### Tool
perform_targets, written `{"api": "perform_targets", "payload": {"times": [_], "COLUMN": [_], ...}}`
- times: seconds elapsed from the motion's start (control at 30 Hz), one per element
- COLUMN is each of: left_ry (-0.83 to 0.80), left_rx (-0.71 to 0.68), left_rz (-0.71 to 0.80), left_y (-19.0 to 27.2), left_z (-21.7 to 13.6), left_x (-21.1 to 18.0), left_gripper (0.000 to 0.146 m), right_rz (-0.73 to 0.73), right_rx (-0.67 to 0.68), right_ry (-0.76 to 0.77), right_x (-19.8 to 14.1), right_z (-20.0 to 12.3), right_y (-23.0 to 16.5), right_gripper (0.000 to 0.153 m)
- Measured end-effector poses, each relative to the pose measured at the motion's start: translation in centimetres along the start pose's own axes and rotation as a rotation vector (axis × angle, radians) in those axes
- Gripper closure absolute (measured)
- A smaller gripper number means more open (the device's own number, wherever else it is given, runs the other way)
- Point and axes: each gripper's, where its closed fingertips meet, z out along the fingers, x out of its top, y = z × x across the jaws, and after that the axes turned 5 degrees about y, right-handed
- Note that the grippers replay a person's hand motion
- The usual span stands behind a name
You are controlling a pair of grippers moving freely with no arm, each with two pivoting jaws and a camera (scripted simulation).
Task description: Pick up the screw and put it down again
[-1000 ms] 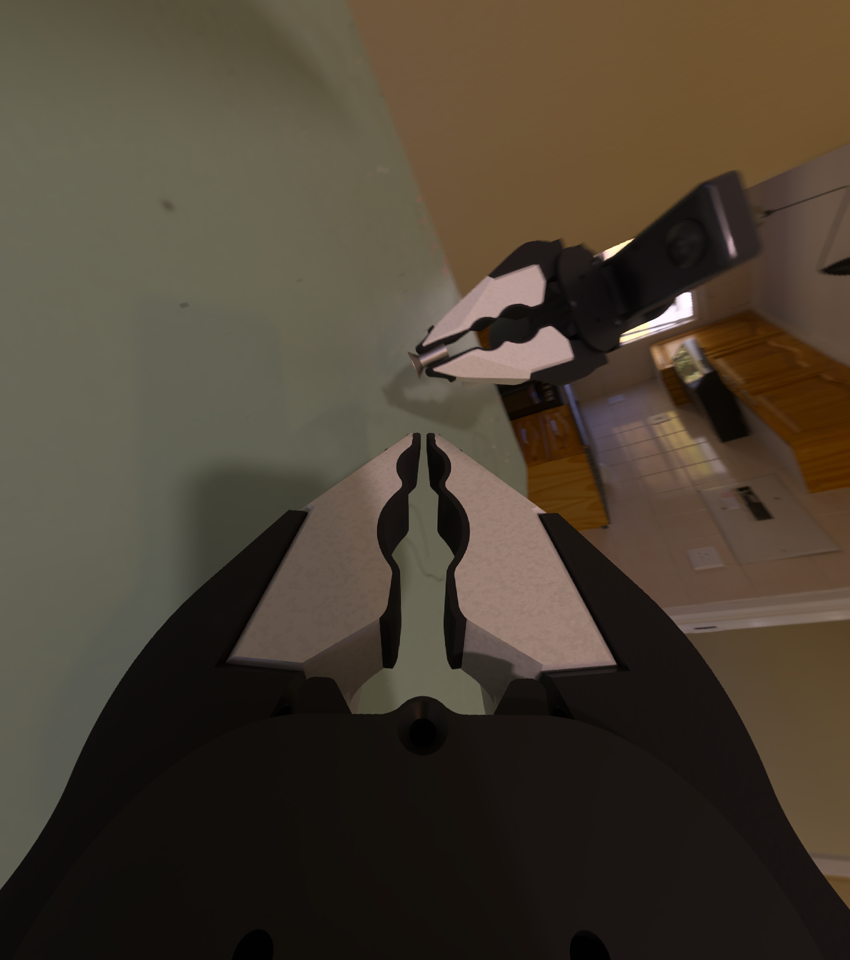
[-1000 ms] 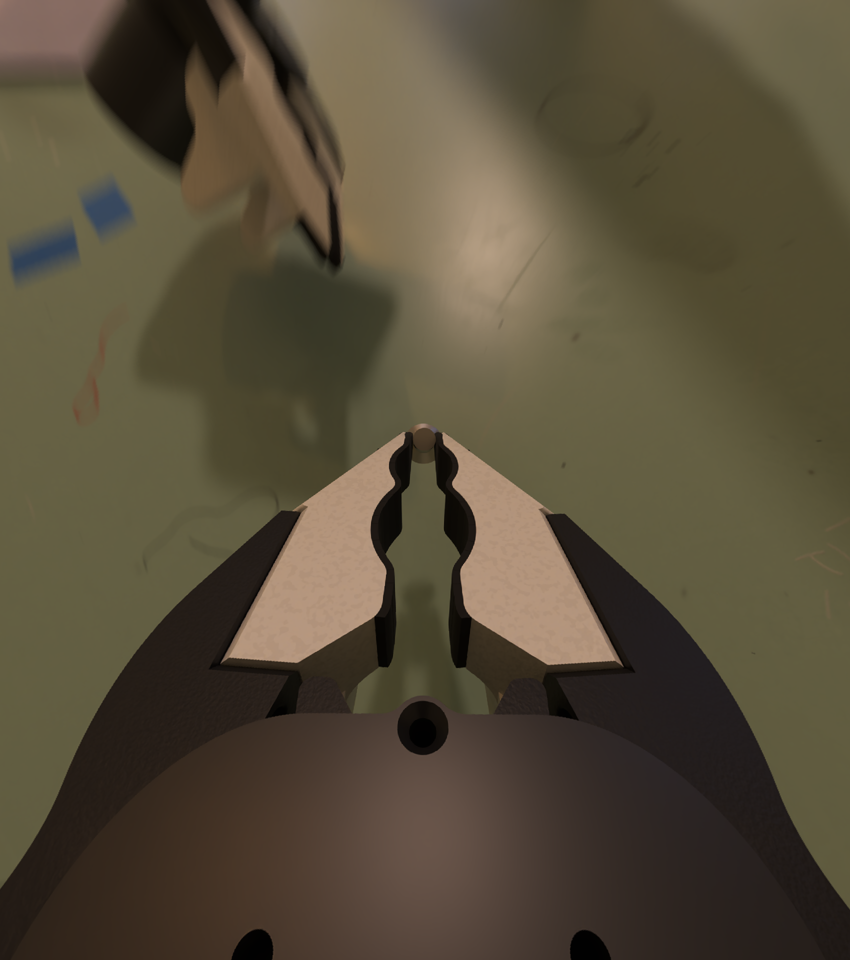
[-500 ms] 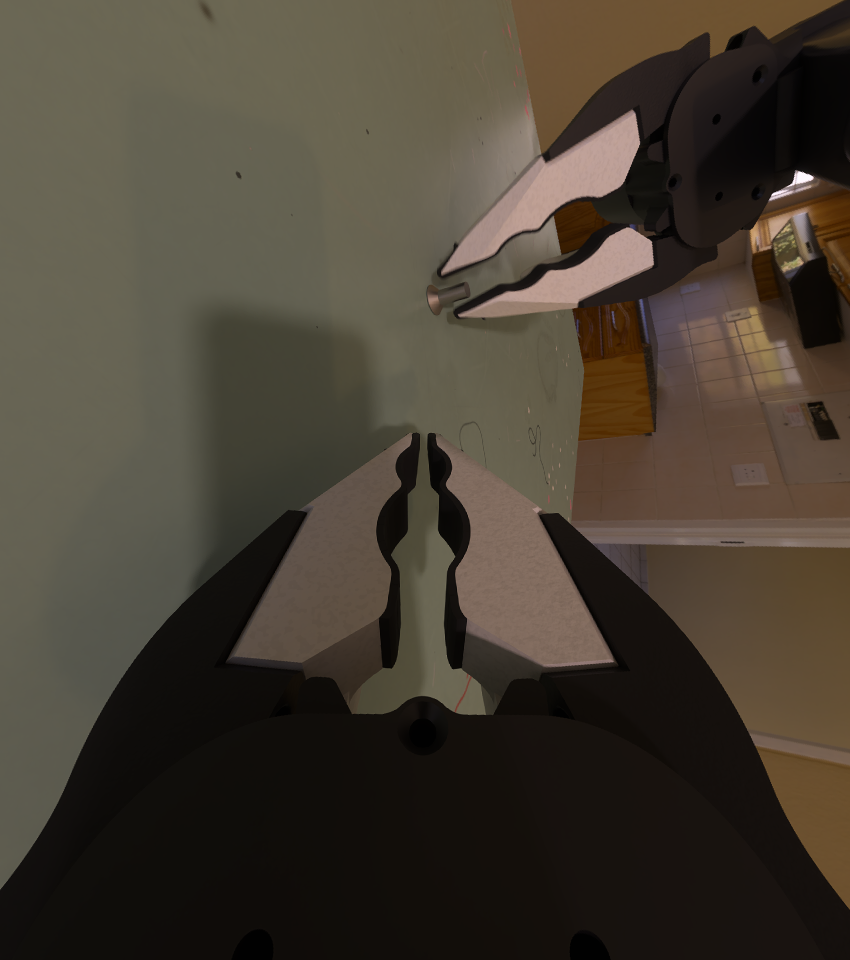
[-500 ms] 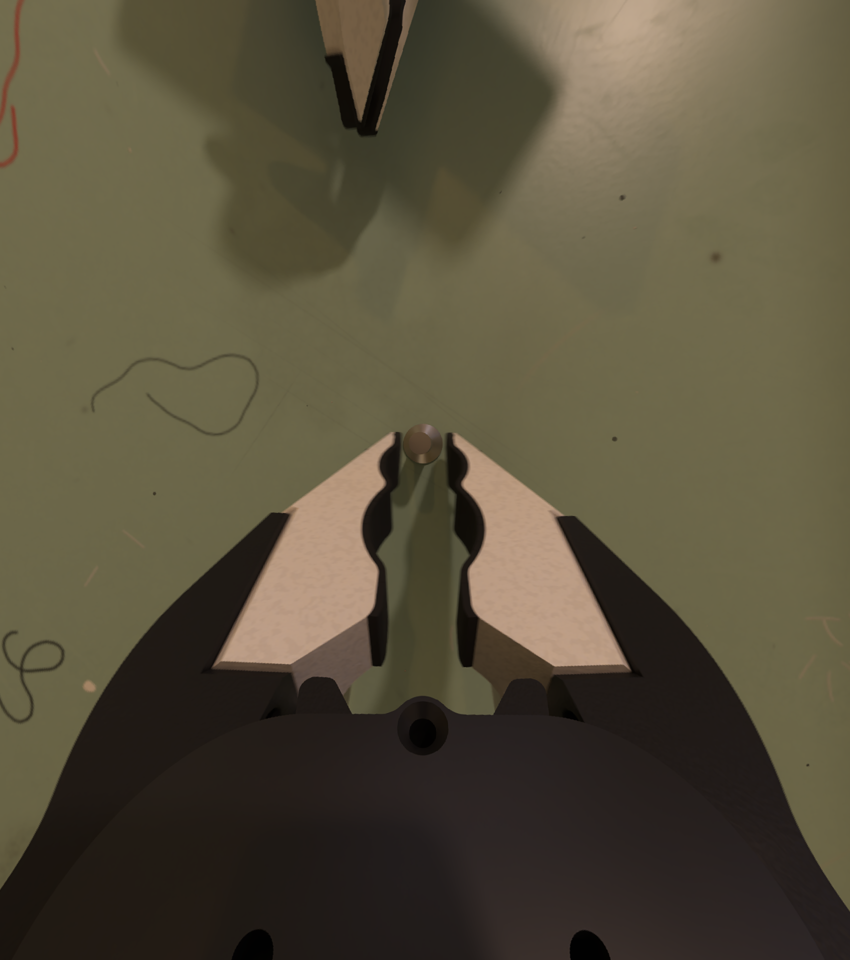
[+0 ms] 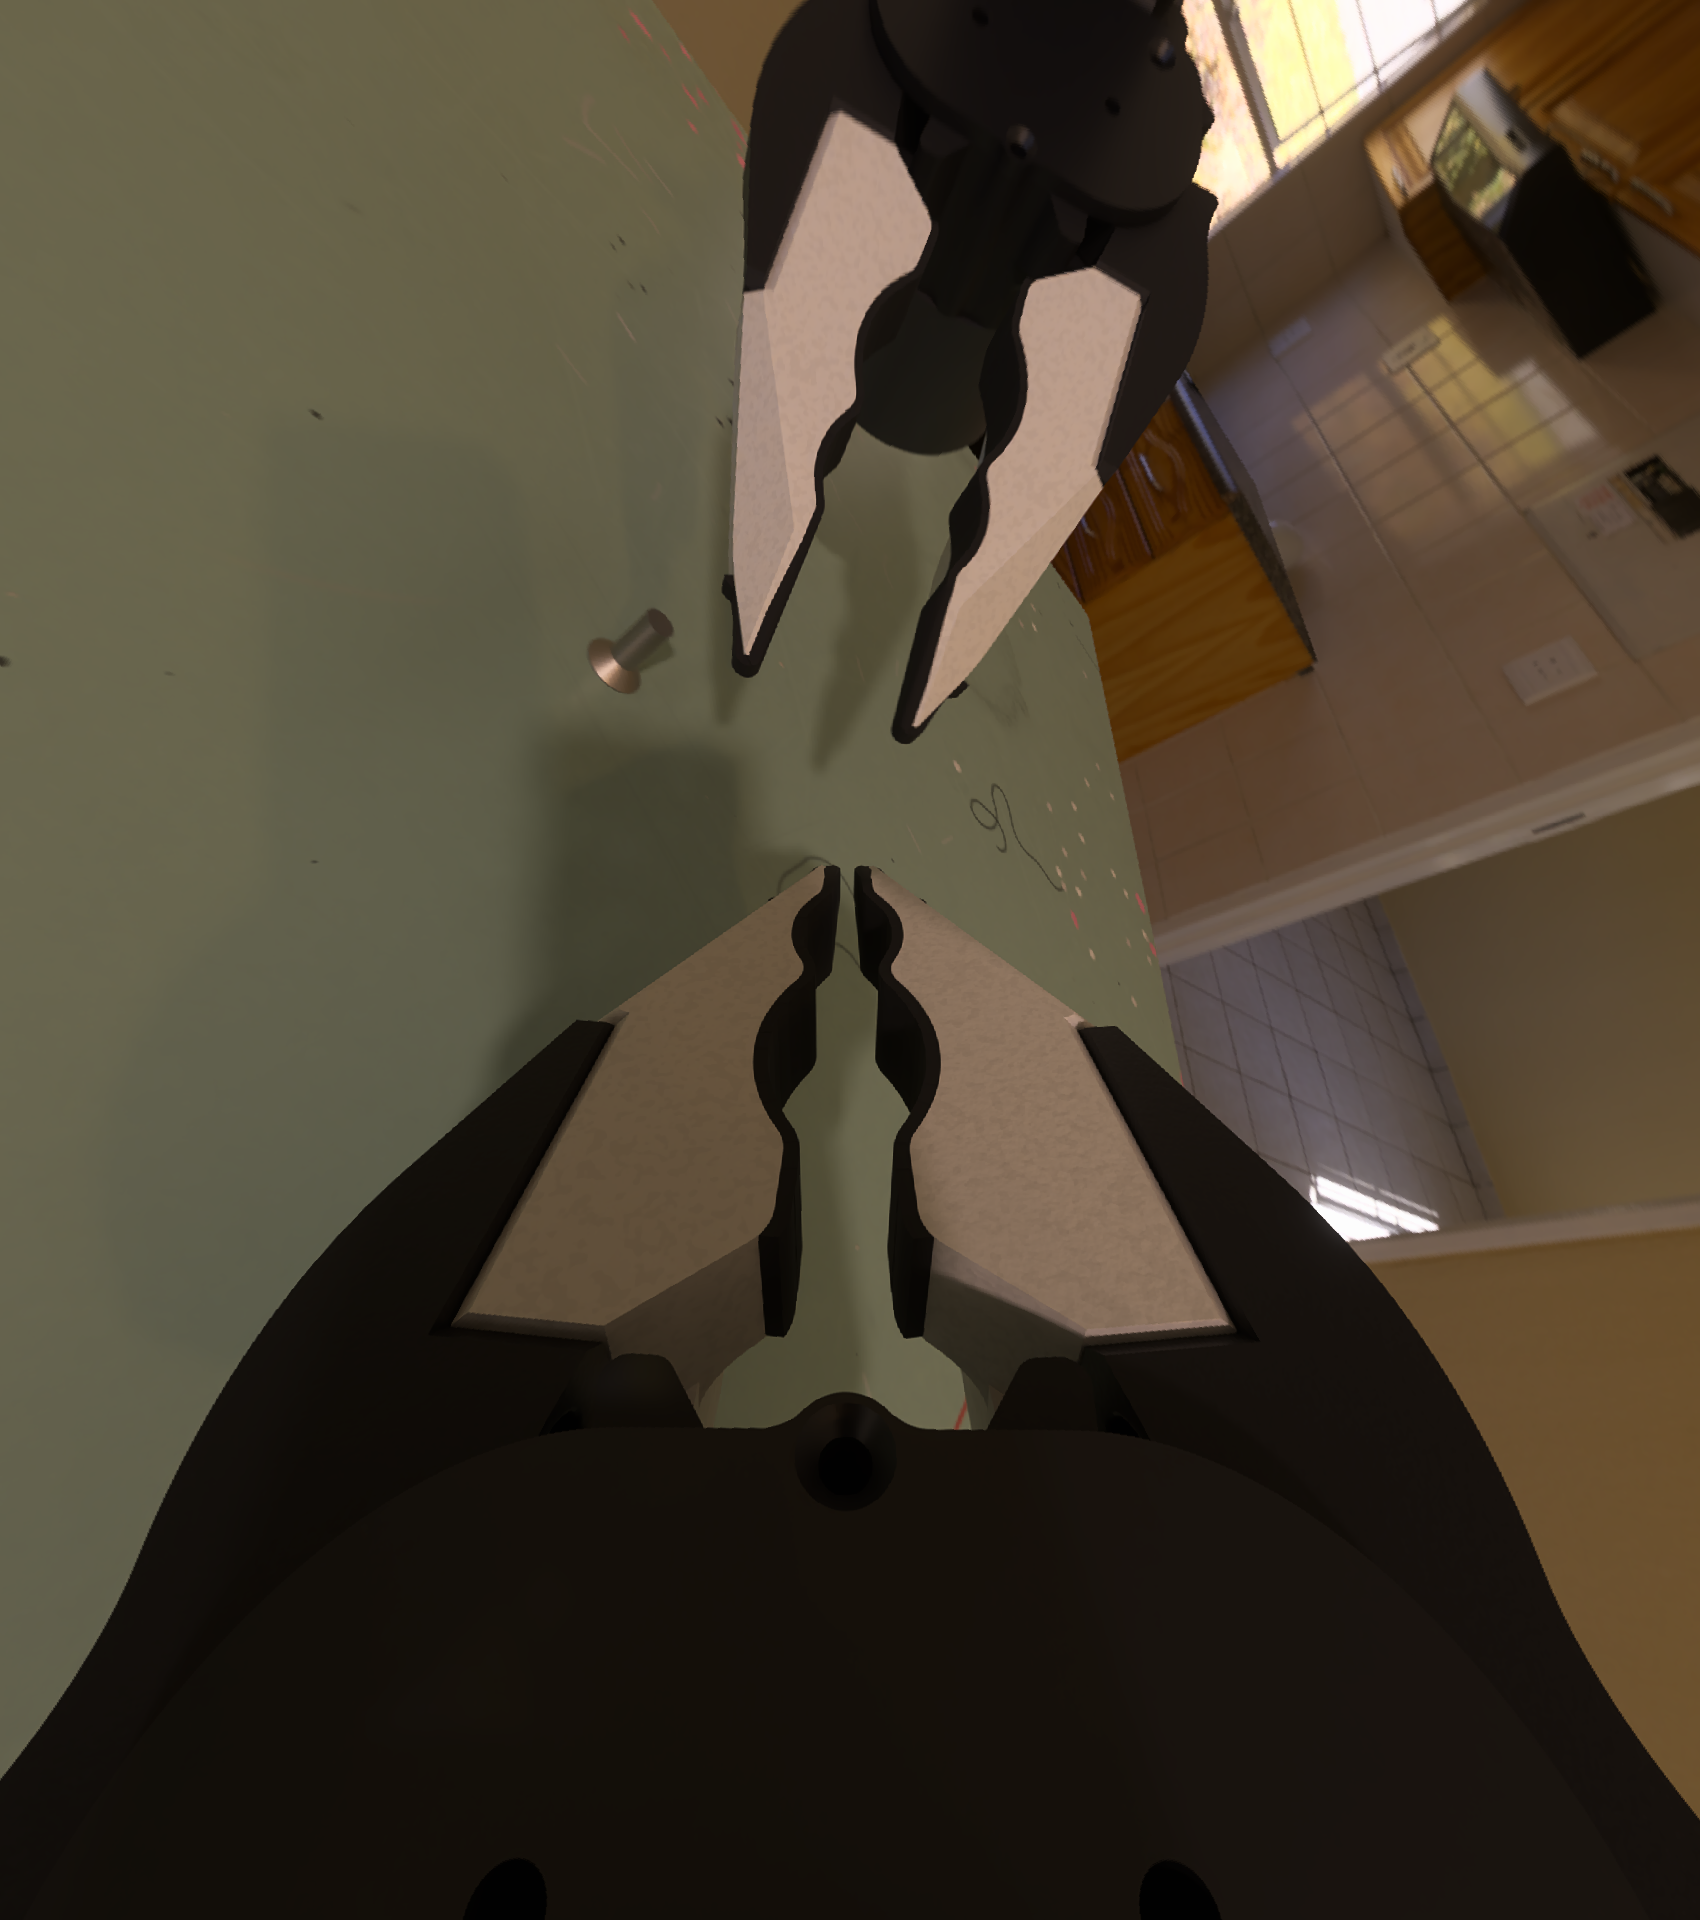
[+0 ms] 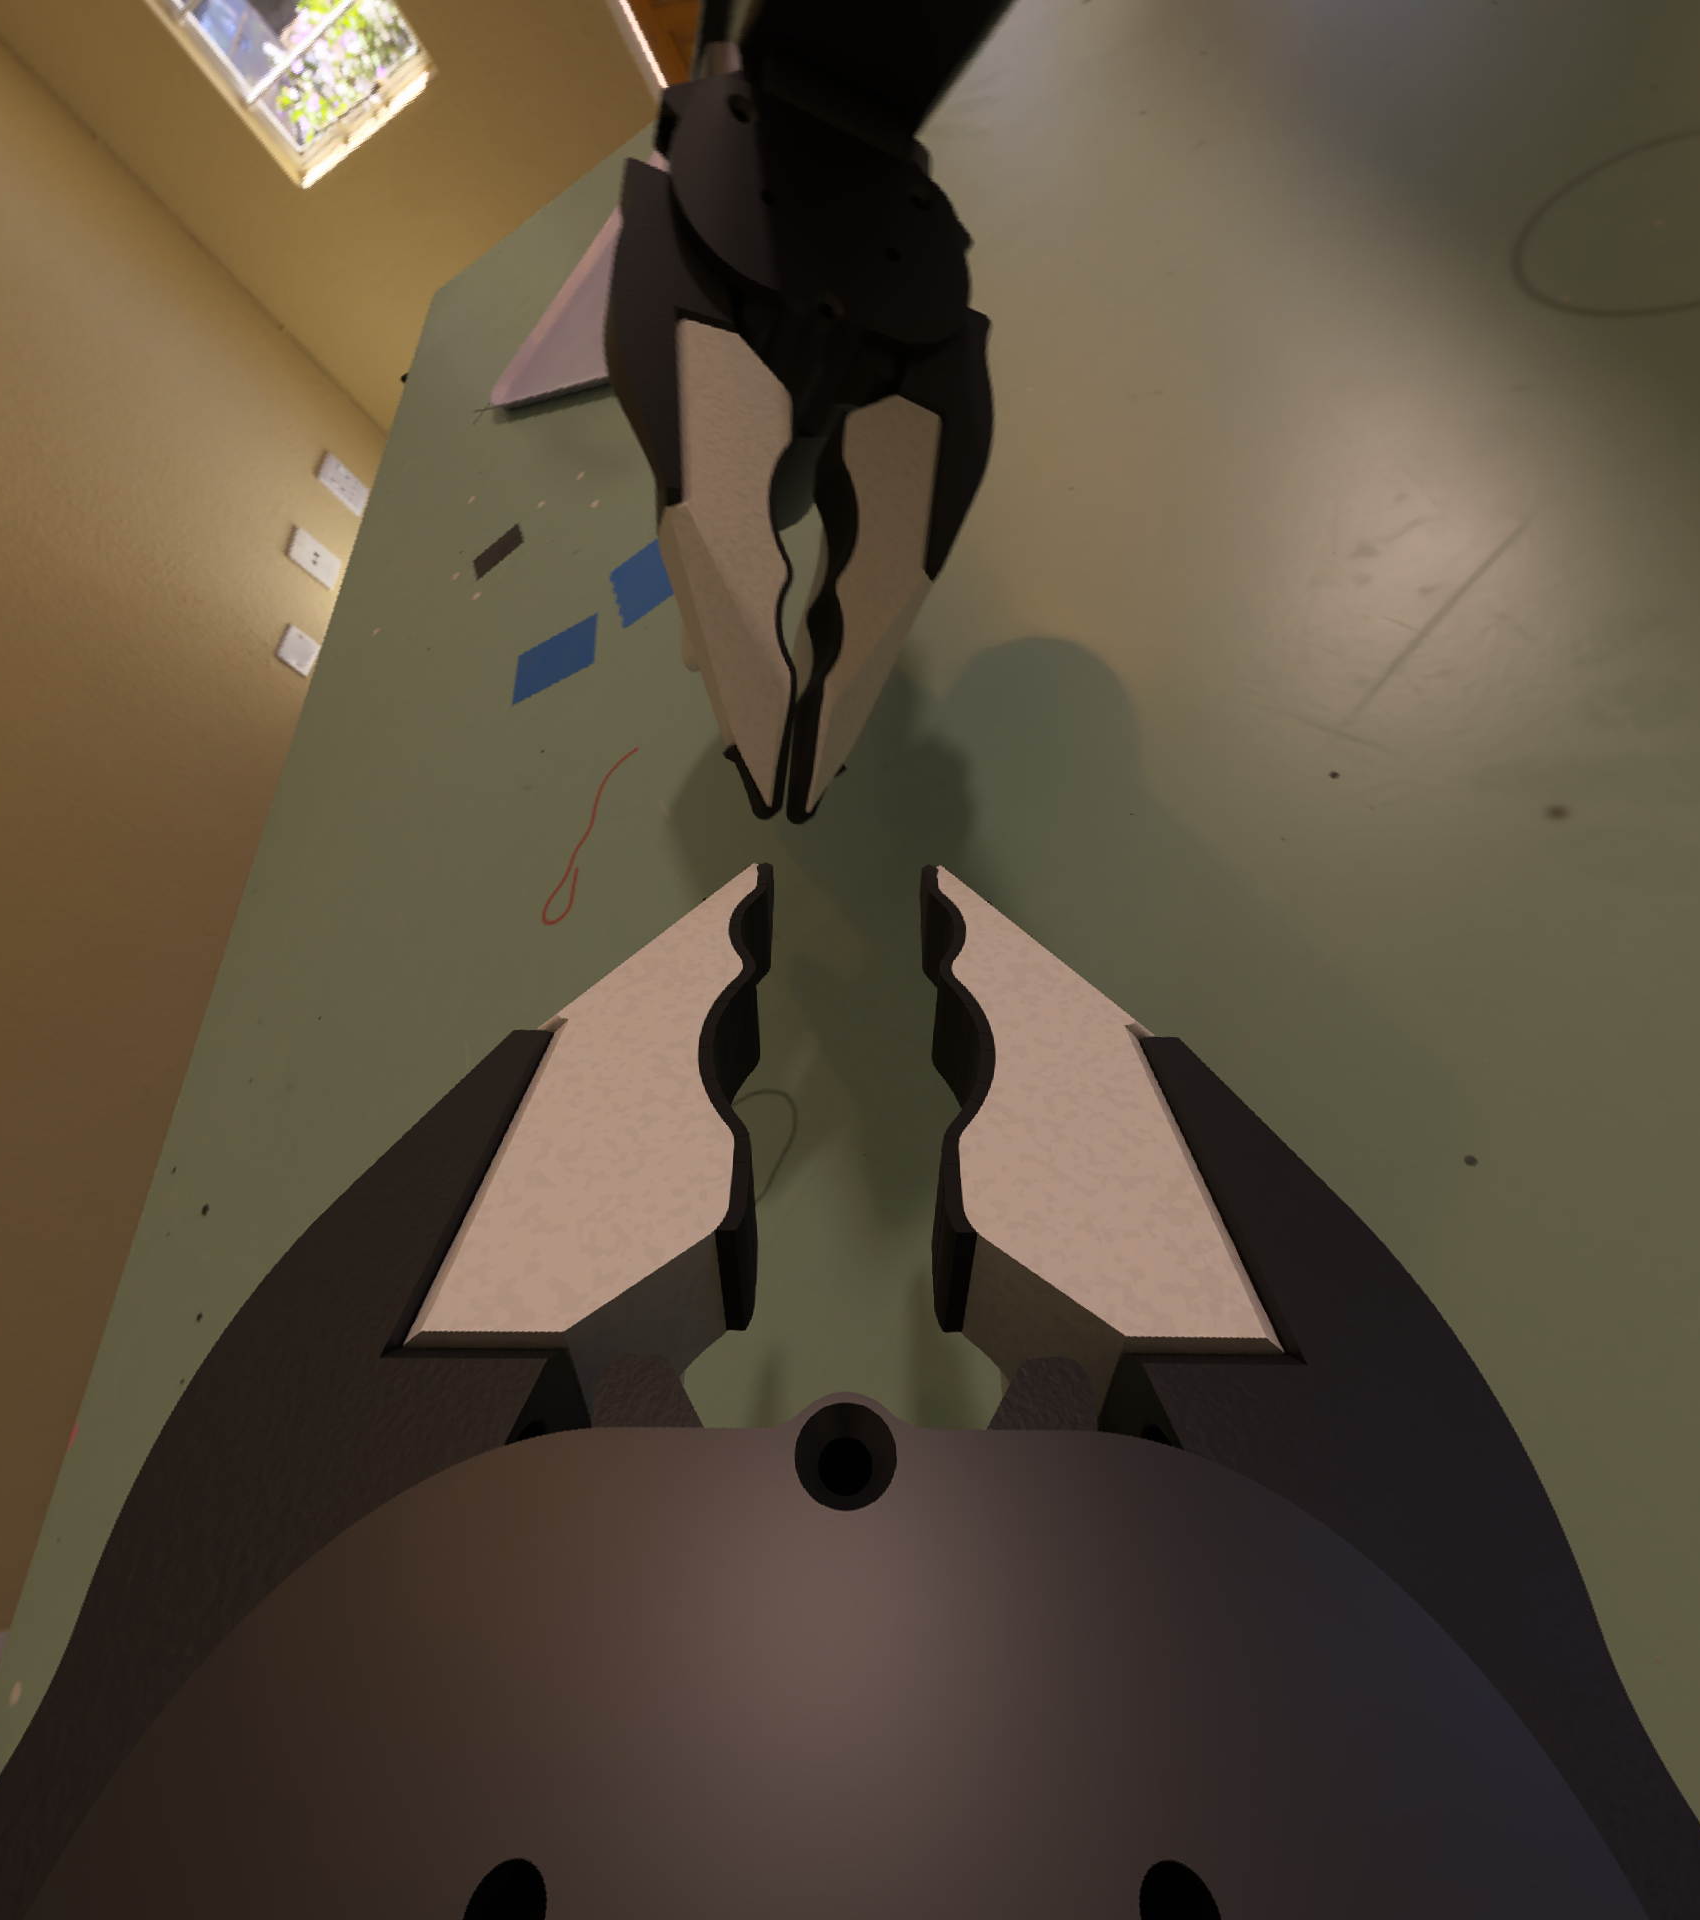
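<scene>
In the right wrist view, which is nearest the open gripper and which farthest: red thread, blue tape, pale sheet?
1. red thread, just left of the right gripper.
2. blue tape, farther back, left.
3. pale sheet, far back, left.

- A green worktable (image 6: 1345, 935), scuffed and speckled, fills both views.
- Two blue patches (image 6: 555, 657) and a small dark strip (image 6: 498, 551) lie near its far edge.
- A red thread (image 6: 584, 847) curls beside them; a dark thread (image 5: 1012, 831) loops elsewhere.
- Wooden kitchen cabinets (image 5: 1199, 582) stand beyond.
- A bright window (image 6: 306, 73) sits in the yellow wall.
</scene>
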Motion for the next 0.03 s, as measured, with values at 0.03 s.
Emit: {"api": "perform_targets", "payload": {"times": [0.03], "left_ry": [0.016], "left_rx": [0.011], "left_rz": [-0.001], "left_y": [-0.14], "left_z": [-0.18], "left_x": [0.2], "left_gripper": [0.144], "right_rz": [0.011], "right_rx": [-0.009], "right_ry": [0.0], "right_x": [-0.04], "right_z": [-0.02], "right_y": [0.33], "right_gripper": [0.126]}}
